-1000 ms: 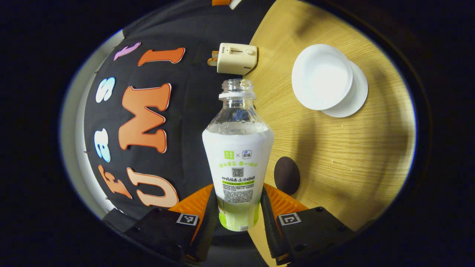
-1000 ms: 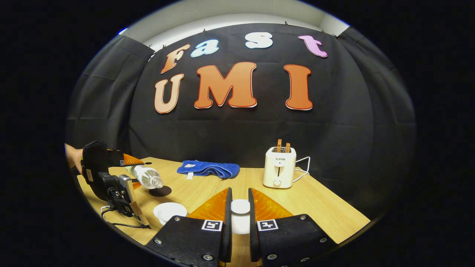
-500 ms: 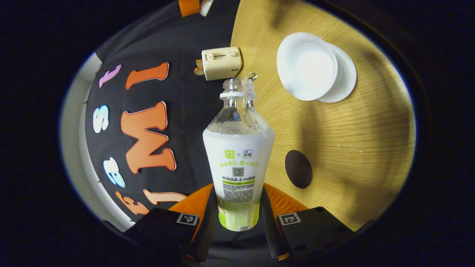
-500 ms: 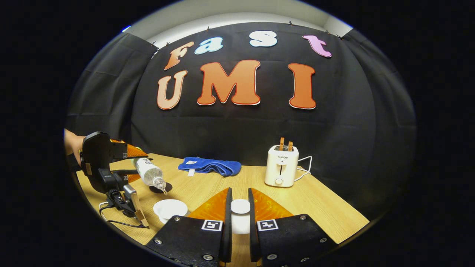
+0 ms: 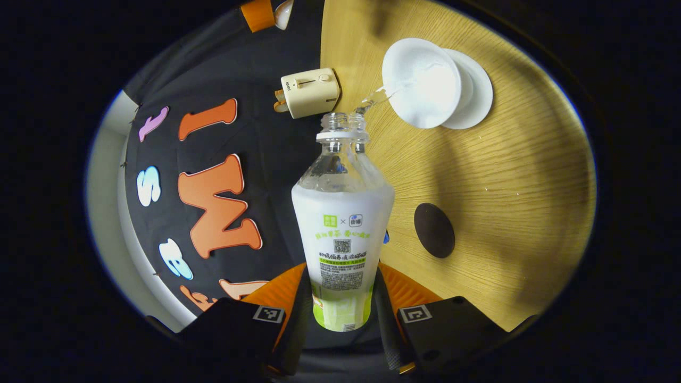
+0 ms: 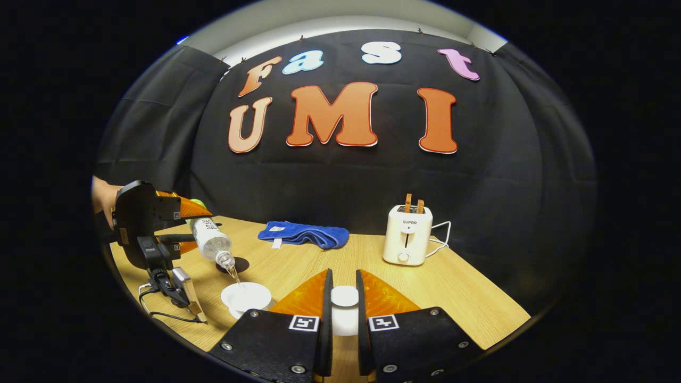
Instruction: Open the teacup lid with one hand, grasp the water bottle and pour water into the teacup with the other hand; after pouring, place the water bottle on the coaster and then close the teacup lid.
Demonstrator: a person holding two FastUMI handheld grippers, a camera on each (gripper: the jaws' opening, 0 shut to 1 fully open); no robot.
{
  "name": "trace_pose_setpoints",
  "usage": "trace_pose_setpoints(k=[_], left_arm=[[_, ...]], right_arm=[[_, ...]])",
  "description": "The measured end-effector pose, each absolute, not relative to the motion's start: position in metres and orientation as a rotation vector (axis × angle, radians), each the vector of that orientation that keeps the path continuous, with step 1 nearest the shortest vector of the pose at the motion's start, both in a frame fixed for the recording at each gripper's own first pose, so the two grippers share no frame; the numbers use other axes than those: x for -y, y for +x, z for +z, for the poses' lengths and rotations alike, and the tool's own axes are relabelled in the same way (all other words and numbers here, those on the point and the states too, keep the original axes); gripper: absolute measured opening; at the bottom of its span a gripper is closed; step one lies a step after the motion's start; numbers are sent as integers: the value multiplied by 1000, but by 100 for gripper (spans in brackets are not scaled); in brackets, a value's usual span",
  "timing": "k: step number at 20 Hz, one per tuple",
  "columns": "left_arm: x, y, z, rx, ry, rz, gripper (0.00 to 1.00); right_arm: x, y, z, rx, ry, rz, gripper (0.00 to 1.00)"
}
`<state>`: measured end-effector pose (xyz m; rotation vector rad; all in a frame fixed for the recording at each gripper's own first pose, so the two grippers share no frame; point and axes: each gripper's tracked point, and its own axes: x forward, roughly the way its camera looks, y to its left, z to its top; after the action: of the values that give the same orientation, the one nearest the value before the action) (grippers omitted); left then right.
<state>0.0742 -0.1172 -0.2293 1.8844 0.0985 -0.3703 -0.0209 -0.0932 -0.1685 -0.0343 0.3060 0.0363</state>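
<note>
A clear water bottle [image 5: 341, 229] with a white and green label lies tilted mouth-down in my left gripper [image 5: 342, 287], which is shut on its lower body. A thin stream of water [image 5: 375, 98] runs from the open mouth into the white teacup [image 5: 420, 82] on its saucer [image 5: 479, 90]. The dark round coaster [image 5: 434, 230] lies bare on the table. In the right gripper view, my right gripper [image 6: 343, 274] is shut on the white teacup lid [image 6: 345, 297], held up off the cup. There the bottle [image 6: 212, 240] pours into the teacup [image 6: 246, 295] at the lower left.
A cream toaster [image 6: 407, 236] with a cable stands at the back right of the wooden table [image 6: 457, 287]. A blue towel [image 6: 303, 235] lies folded by the black wall. A hand [image 6: 101, 194] holds the left gripper, with a cable hanging below it.
The bottle has tipped further down and moved over the teacup. Water now streams from its mouth into the cup. My right gripper has kept the lid still.
</note>
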Motion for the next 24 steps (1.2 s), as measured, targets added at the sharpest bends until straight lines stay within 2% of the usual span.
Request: trace_pose_setpoints(k=[7, 16, 22, 24], left_arm=[[122, 74, -225, -67, 1952, -368, 62], [125, 70, -217, -31, 2022, -330, 62], [123, 68, -213, -28, 2056, -315, 65], [127, 75, -210, -23, 2066, -314, 63]], right_arm=[[89, -22, -173, -318, -48, 51, 19], [92, -25, -174, -317, -40, 53, 19], [89, -25, -174, -313, -38, 66, 20], [87, -25, -174, -313, -39, 71, 19]])
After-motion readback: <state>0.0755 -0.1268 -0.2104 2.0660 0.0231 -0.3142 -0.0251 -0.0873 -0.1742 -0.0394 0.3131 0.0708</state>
